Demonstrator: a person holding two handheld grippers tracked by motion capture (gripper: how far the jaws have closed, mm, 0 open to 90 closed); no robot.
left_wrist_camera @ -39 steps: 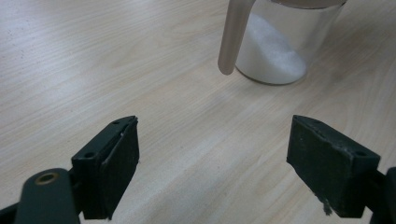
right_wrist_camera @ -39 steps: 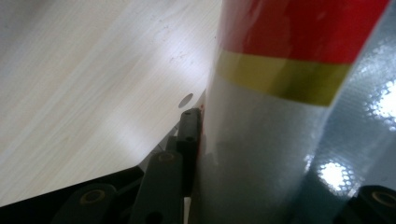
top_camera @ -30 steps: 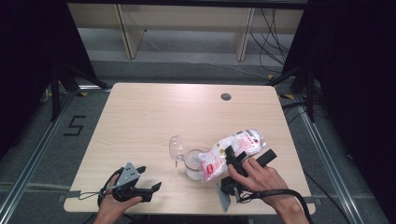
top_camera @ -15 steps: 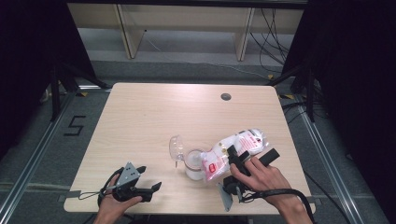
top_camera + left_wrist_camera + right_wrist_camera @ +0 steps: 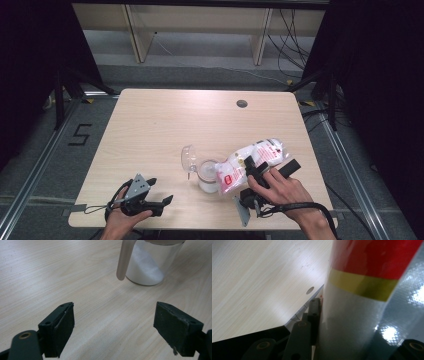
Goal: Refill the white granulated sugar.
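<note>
Working over the table [image 5: 150, 130], we keep the bag [image 5: 252, 160] clamped in the right gripper [image 5: 260, 172], tilted with its mouth just beyond the jaws and over the jar [image 5: 207, 175]. We should tip slowly so the white powder lands inside. The left gripper [image 5: 157, 202] rests with jaws wide apart, empty, the jar ahead of it; closing it on the jar would steady things.

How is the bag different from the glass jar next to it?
The bag is soft, crinkly plastic with red print; the glass jar is hard and see-through. The bag is lifted and tilted, squeezed in the right hand-held gripper, its low end by the jar's mouth; the jar stands upright on the table, untouched. The bag is longer than the jar. Both hold something white.
</note>
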